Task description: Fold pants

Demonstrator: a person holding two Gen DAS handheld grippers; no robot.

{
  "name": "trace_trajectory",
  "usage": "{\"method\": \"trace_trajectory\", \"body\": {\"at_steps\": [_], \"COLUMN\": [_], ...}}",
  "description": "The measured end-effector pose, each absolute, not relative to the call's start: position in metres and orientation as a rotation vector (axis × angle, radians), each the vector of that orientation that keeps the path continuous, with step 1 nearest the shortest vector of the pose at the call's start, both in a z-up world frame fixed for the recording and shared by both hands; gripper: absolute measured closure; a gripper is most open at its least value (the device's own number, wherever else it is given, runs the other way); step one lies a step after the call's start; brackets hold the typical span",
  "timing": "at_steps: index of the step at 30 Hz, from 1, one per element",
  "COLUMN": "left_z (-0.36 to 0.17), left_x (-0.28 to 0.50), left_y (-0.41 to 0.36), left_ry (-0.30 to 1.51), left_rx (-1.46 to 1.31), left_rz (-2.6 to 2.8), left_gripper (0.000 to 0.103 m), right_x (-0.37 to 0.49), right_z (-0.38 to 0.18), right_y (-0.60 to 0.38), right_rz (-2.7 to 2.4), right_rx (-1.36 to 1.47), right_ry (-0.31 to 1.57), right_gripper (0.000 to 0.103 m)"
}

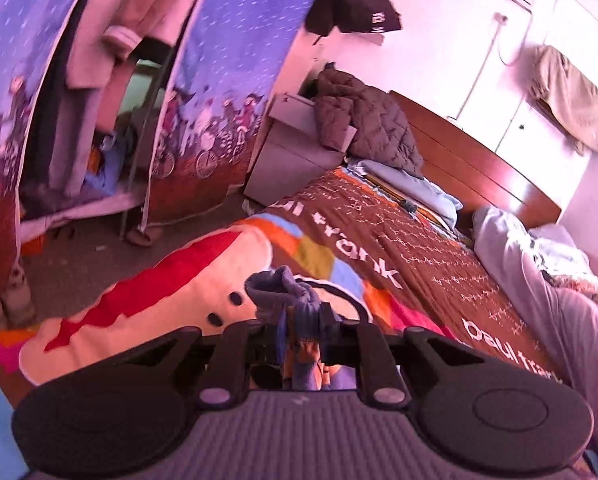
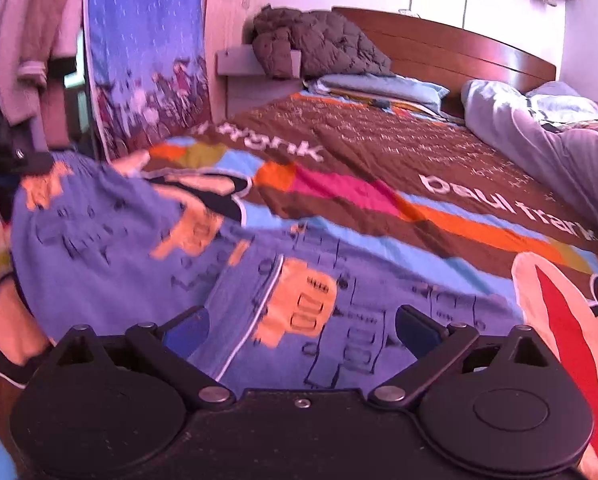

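The pants (image 2: pixel 99 240) are blue-violet with orange block prints. They lie on the near part of the bed's colourful blanket (image 2: pixel 379 148), and their left edge is lifted off it. My left gripper (image 1: pixel 299 320) is shut on a bunched corner of the pants (image 1: pixel 283 284), held above the blanket (image 1: pixel 419 240). It also shows as a dark shape (image 2: pixel 3 148) at the raised edge in the right wrist view. My right gripper (image 2: pixel 301 328) stands open low over the flat part of the pants, with cloth under its blue pads (image 2: pixel 187 328) and nothing pinched.
A brown quilted jacket (image 2: pixel 319 44) lies on a nightstand (image 2: pixel 251 80) beside the wooden headboard (image 2: pixel 459 52). Pillows (image 2: pixel 379 84) and a grey duvet (image 2: pixel 559 148) fill the far right of the bed. A printed wardrobe curtain (image 1: pixel 219 80) hangs beyond the bed's left edge.
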State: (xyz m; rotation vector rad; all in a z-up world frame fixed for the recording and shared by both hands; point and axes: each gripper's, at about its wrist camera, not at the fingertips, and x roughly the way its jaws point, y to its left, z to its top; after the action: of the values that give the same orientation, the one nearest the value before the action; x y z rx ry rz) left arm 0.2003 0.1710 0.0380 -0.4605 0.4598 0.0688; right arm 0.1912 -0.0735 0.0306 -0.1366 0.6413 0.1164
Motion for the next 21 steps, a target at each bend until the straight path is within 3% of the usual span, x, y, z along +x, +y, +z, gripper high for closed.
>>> {"method": "trace_trajectory", "body": {"at_steps": [14, 21], "left_z": [0.118, 0.124], "left_x": [0.195, 0.174], "left_y": [0.031, -0.048], "left_ry": [0.433, 0.484], "left_rx": [-0.151, -0.059], "left_rz": [-0.106, -0.227], "left_gripper": [0.087, 0.087], "right_x": [0.147, 0.129], "right_z": [0.091, 0.101], "right_y": [-0.194, -0.254], "right_rz": [0.158, 0.074], "right_rx": [-0.221, -0.115], "right_ry": [0.489, 0.467], "right_gripper": [0.003, 0.001]}}
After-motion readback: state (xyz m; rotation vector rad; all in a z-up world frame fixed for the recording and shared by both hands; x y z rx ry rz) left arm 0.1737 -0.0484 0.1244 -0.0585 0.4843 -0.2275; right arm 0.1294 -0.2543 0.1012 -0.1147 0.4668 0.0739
